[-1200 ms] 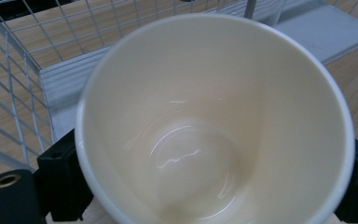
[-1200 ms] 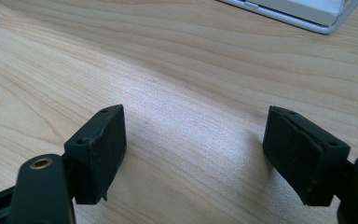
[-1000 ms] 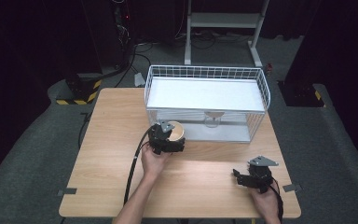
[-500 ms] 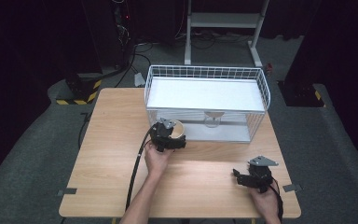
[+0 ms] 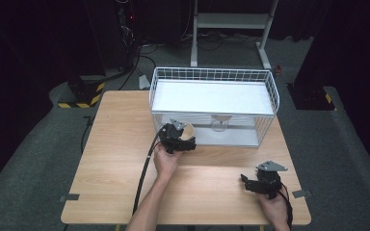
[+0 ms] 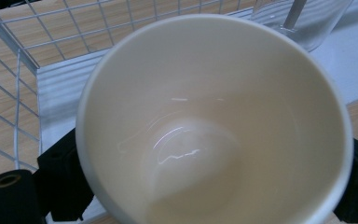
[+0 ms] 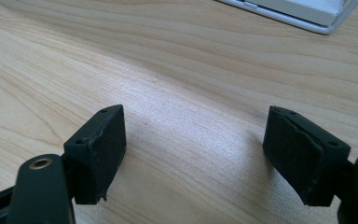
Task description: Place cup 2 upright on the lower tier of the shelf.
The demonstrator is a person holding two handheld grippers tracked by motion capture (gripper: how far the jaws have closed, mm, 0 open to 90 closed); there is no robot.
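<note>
1. The white wire basket (image 5: 214,107) stands in the upper middle of the high view, its front mesh wall barring level entry; its top is open.
2. A clear stemmed glass (image 5: 219,123) stands inside, behind the front wall.
3. The light wooden table (image 5: 120,139) lies bare at the frame's left and lower middle.

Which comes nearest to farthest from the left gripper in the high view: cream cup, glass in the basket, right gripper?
1. cream cup, gripped between its jaws, beside the wire basket.
2. glass, inside the basket, just to the right.
3. right gripper, at the table's near right.
</note>
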